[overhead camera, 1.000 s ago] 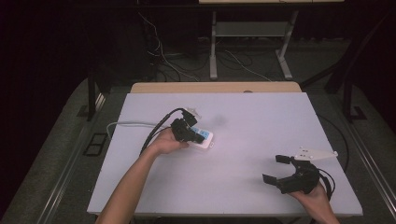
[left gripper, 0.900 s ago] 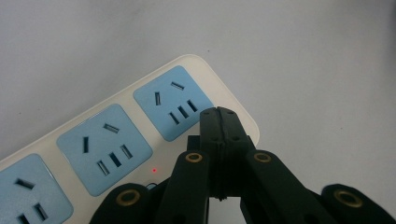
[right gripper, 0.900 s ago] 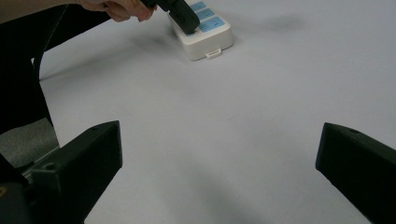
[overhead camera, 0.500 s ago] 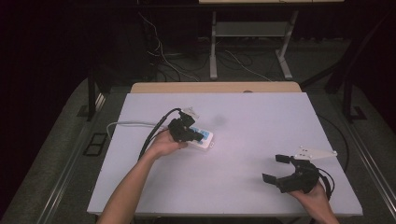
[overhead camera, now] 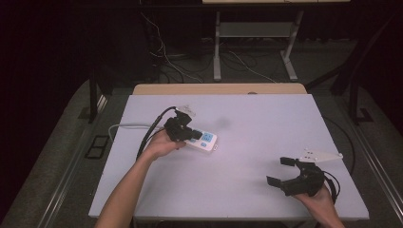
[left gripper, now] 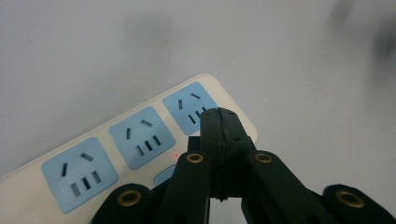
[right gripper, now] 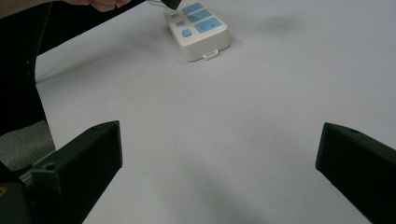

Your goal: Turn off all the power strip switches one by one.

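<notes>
While the white power strip lies left of the table's middle, long axis slanting, the left gripper hangs clenched, empty, just over its blue button, and the right gripper waits gaping well apart.

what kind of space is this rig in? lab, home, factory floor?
Most likely a lab or data-collection room. A plain white rectangular table stands on grey carpet, loose black cables trail on the floor behind it, and a metal-legged bench sits in the dark background. A white power strip with blue sockets lies on the table.
</notes>
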### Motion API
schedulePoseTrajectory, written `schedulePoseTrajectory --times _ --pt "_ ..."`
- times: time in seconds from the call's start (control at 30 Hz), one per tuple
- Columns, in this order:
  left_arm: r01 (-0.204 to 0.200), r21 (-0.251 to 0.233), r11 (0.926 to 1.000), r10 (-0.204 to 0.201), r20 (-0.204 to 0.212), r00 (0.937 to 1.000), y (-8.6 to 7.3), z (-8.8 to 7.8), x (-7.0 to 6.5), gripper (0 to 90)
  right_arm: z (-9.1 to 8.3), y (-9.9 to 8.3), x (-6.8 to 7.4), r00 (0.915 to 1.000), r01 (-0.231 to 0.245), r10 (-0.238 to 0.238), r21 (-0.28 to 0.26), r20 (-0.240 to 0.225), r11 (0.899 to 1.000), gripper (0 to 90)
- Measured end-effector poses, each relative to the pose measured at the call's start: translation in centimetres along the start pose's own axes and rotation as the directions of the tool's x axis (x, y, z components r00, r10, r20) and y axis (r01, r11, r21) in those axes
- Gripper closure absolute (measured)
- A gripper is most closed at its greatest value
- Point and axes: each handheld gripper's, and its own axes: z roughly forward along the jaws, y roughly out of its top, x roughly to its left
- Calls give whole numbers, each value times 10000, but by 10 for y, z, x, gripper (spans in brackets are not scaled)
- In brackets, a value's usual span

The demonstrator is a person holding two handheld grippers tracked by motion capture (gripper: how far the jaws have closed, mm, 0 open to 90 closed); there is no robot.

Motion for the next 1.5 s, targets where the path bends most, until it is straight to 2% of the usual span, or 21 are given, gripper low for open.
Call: schedulePoseTrajectory --times 0.23,0.43,0.9,1.27,1.5 --pt "217 -207 9995 -220 -152 9996 -3 -12 6 895 1 0 0 10000 27 -27 -3 1 10000 4" --pt "264 -265 9993 -271 -275 9993 -5 -16 10 895 1 0 0 10000 39 -39 24 1 10000 4" --pt "316 -232 9992 -326 -446 9985 -10 -13 18 895 1 0 0 10000 44 -44 56 -18 10000 4" --pt "228 65 9997 -225 -397 9990 -11 -4 19 894 1 0 0 10000 41 -41 81 -31 10000 4" --pt "334 211 9992 -324 -445 9985 -15 1 21 894 1 0 1 10000 45 -45 92 -40 9999 4"
